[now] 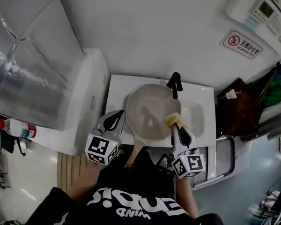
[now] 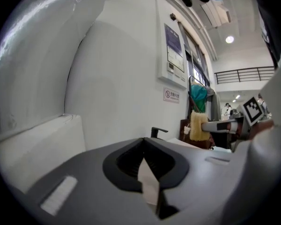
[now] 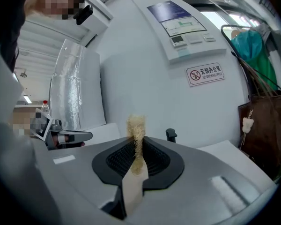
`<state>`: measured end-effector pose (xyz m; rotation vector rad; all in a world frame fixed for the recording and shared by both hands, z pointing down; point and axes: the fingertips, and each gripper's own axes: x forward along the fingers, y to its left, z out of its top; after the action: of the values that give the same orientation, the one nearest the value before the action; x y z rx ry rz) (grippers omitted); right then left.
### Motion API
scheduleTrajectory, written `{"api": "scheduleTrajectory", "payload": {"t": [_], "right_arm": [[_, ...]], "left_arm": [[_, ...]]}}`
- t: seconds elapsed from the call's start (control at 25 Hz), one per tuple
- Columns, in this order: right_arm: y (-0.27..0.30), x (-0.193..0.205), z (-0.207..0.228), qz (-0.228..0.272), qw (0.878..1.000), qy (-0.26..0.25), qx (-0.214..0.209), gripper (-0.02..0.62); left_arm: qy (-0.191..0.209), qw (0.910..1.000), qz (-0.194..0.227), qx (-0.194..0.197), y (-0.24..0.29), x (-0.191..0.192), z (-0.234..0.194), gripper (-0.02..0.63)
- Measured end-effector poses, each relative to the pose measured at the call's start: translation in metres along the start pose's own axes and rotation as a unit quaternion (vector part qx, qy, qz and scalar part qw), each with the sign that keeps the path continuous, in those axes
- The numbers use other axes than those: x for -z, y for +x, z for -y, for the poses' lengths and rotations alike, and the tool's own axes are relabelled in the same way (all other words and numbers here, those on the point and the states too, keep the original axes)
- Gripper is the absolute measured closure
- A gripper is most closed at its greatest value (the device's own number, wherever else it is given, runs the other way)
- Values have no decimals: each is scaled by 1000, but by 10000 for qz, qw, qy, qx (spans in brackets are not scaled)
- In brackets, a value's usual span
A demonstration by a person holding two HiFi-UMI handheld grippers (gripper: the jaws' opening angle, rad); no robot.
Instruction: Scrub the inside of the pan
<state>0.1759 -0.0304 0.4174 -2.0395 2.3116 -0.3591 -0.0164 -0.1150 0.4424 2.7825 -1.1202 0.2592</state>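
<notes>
Over the white sink (image 1: 203, 108), the pan (image 1: 147, 111) sits near the black faucet (image 1: 174, 83). My right gripper (image 1: 176, 125) has its jaws pinching a yellow fibrous scrubber (image 1: 173, 120) at the pan's right rim. My left gripper (image 1: 117, 118), jaws pressed together on nothing, sits just left of the pan.

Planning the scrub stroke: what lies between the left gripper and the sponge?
Only the pale inside of the pan, between left gripper and sponge; head view shows it.
</notes>
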Motion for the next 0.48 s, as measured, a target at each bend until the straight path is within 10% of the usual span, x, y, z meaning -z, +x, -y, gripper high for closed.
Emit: {"api": "scheduleTrajectory", "payload": {"t": [0.48], "right_arm": [[10, 0, 24, -82, 9999, -33, -62, 545]], "left_arm": [[-82, 9996, -255, -7, 25, 10, -3, 517]]}}
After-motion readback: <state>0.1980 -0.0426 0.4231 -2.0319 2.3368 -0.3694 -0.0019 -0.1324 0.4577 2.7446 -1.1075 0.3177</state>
